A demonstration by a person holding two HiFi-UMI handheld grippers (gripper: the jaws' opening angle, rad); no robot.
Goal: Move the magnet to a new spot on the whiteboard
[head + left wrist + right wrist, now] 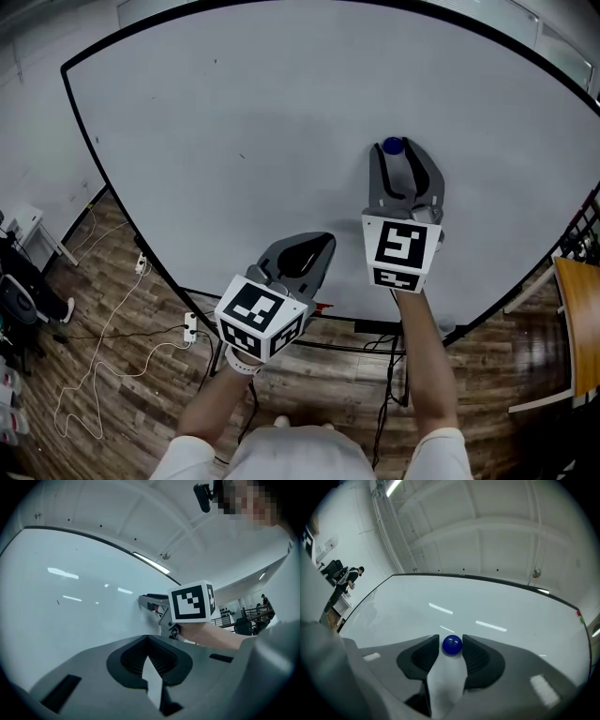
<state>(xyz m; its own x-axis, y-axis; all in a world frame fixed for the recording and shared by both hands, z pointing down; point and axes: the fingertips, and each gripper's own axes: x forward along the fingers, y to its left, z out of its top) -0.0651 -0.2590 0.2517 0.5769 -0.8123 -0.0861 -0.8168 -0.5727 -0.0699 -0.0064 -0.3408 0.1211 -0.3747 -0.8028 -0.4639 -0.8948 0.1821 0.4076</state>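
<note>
A round blue magnet (392, 145) sits on the large whiteboard (281, 112), right of the board's middle. My right gripper (396, 156) reaches up to it. In the right gripper view the magnet (452, 645) lies between the two fingertips of the right gripper (451, 642), with a thin gap at each side, so the jaws are open around it. My left gripper (319, 246) hangs lower, near the board's bottom edge, apart from the magnet. In the left gripper view the left gripper (147, 638) has its tips together on nothing, and the right gripper's marker cube (191, 602) shows beyond them.
The whiteboard's tray (375, 325) runs along its bottom edge on a wheeled stand. White cables and a power strip (190, 325) lie on the wood floor at the left. A wooden tabletop (577, 319) stands at the right. People (347, 577) are far off to the left.
</note>
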